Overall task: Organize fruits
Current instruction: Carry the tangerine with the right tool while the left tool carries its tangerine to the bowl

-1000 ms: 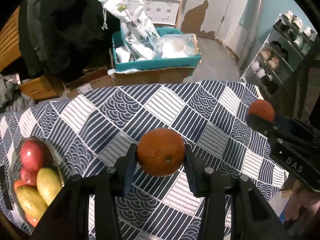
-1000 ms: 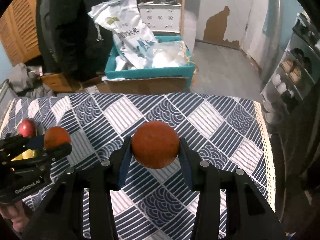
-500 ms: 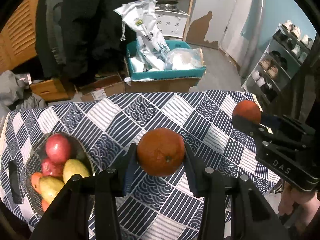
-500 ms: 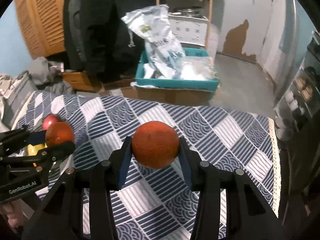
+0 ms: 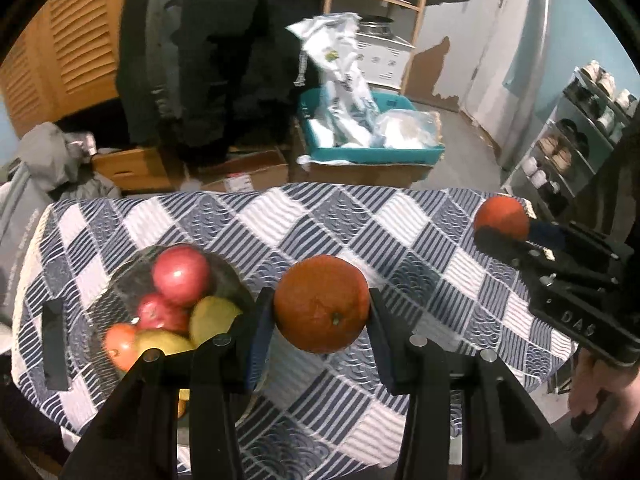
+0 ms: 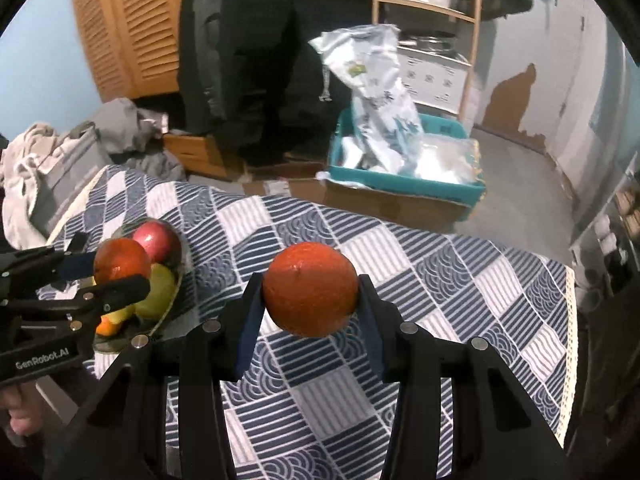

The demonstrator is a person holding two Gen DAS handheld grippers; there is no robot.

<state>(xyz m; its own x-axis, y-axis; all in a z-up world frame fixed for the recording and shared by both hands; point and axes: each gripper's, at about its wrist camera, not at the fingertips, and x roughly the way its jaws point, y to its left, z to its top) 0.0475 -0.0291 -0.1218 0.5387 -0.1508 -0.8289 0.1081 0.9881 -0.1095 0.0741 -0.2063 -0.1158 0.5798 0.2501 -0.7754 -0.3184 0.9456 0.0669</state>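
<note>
Left hand-held gripper (image 5: pixel 322 312) pinching an orange (image 5: pixel 322 303) across its middle, held in the air above the surface (image 5: pixel 400 236), just right of the glass fruit bowl (image 5: pixel 120 280). Right hand-held gripper (image 6: pixel 310 300) clamped on a second orange (image 6: pixel 310 289) the same way, also clear of the cloth, approx. mid-surface.

Handling: round, firm, moderately heavy, peel dimpled so decent friction; prone to roll once set down on flat cloth. Best hold as is, pads on opposite sides at the widest girth. No need to squeeze harder; risk of bruising.

Bowl at 9 o'clock in left wrist view, already piled w/ red apples (image 5: pixel 181 276) and yellow-green fruit (image 5: pixel 214 316), pears or mangoes, blur too strong to tell. Little free room inside; open slot prob. at the bowl's 3 o'clock side. Rim thin, likely glass, so no knocking.

Surface edge near at 3 o'clock beyond the right hand-held gripper. Plenty of bare cloth at 12 o'clock for moving.
</note>
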